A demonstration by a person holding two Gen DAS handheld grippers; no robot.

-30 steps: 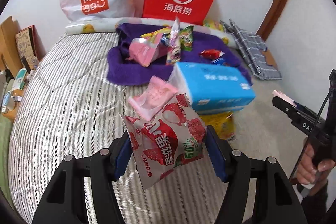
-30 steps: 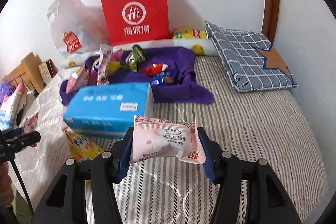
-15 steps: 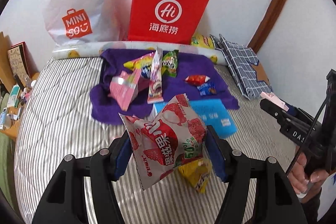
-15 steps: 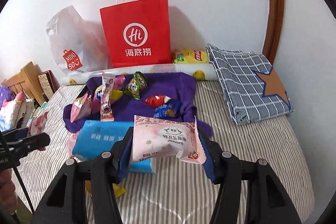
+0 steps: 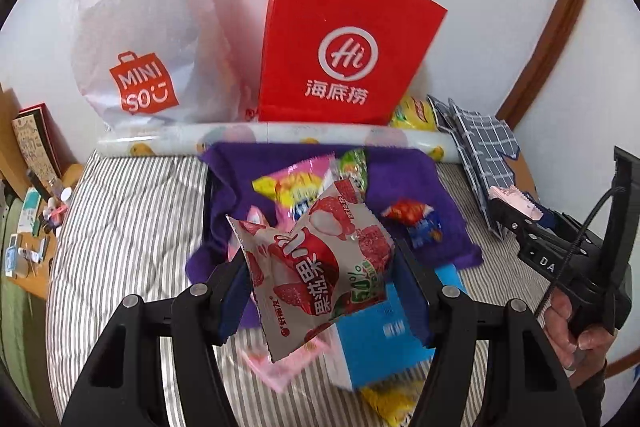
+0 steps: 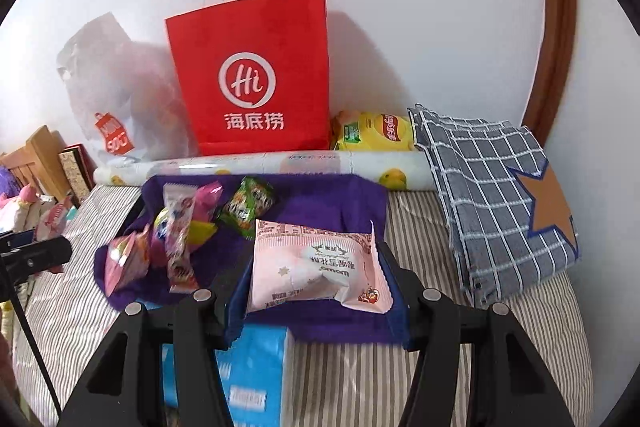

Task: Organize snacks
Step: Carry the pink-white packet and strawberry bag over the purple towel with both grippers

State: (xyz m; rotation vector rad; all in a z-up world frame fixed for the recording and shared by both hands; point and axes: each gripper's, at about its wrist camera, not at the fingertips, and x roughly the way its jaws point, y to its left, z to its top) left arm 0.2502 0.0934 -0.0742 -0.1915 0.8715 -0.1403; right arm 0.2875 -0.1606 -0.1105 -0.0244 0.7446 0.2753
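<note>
Left wrist view: left claw clamped a strawberry-print snack bag at frame centre, above the purple towel on the striped bed. Red paper bag stood upper centre.

Right wrist view: right claw gripped a pink snack packet at centre, over the towel's near edge; blue tissue pack lay lower left.

From my remote station I see the striped bed bearing a purple towel at twelve o'clock, a blue tissue pack at seven o'clock, and a checked cloth at two o'clock.
</note>
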